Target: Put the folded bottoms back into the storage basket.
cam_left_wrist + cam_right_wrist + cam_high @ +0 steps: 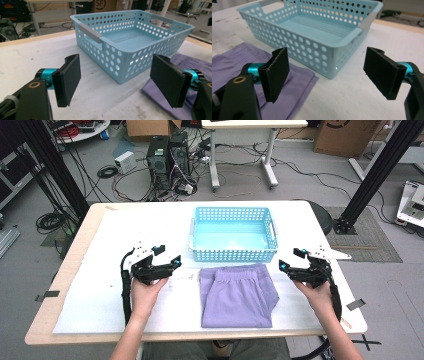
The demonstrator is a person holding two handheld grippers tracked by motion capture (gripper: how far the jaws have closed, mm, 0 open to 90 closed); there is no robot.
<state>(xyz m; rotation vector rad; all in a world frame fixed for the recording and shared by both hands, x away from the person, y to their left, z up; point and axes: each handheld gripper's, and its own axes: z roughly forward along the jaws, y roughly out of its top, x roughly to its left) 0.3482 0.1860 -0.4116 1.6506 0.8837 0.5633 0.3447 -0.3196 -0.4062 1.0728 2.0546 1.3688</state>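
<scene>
Two grippers hover over the near half of the table, one either side of the work, and both have their jaws spread wide with nothing between them. The left gripper [161,265] sits toward the table's left edge, the right gripper [300,268] toward its right edge, each held in a hand coming up from the near edge.

Between them lies the folded purple garment [238,296], flat on the white table cover [100,285], its waistband end pointing away. Just beyond it, the empty light-blue perforated basket [233,254] sits at mid-table, its near wall just beside the waistband.

The risk, I'd say, is in the pickup: pinch only the top layer and the fold opens up. Lift unevenly and the cloth could snag on the basket's near rim or nudge the basket toward the far edge.
</scene>
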